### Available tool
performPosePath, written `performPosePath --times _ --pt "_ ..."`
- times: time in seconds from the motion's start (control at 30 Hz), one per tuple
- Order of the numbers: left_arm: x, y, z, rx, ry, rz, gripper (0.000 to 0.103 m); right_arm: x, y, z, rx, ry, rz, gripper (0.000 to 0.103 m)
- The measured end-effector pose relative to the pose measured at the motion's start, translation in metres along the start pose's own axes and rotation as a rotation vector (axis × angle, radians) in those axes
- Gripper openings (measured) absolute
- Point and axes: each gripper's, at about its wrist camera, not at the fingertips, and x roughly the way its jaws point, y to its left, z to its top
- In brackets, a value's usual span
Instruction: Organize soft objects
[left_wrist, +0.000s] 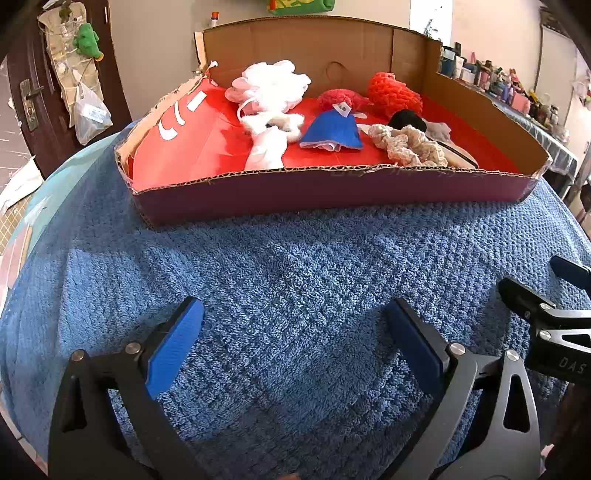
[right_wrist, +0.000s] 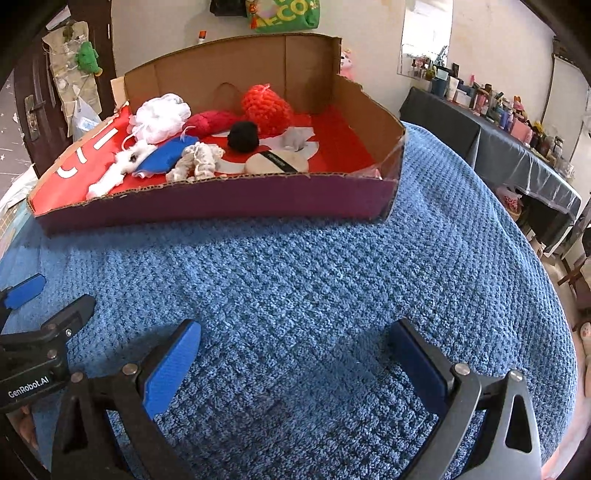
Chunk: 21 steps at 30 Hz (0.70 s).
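A shallow cardboard box (left_wrist: 332, 192) (right_wrist: 221, 201) with a red lining stands on a blue towel (left_wrist: 295, 266) (right_wrist: 314, 277). Inside lie several soft things: a white fluffy bundle (left_wrist: 273, 83) (right_wrist: 162, 116), a blue cloth (left_wrist: 332, 133) (right_wrist: 166, 157), a dark red piece (left_wrist: 338, 99) (right_wrist: 210, 123), a bright red knitted ball (left_wrist: 393, 94) (right_wrist: 267, 107), a black pom-pom (left_wrist: 406, 120) (right_wrist: 242, 135) and a beige knitted piece (left_wrist: 410, 146) (right_wrist: 197, 158). My left gripper (left_wrist: 295, 343) is open and empty above the towel. My right gripper (right_wrist: 295, 360) is open and empty too.
The right gripper's fingers (left_wrist: 554, 295) show at the left view's right edge; the left gripper's fingers (right_wrist: 37, 306) show at the right view's left edge. A cluttered side table (right_wrist: 517, 147) stands to the right. A door (left_wrist: 26, 92) is at the left.
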Motion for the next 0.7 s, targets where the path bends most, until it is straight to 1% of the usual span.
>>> performPosePath --times 0.13,0.7 --pt "0.0022 0.0019 0.0011 -0.01 0.006 -0.011 0.101 0.0017 -0.0003 0.0008 0.005 0.003 0.003 0.103" --pt "0.0032 0.002 0.0013 -0.011 0.007 -0.013 0.101 0.0017 0.0007 0.0007 0.004 0.001 0.002 0.103"
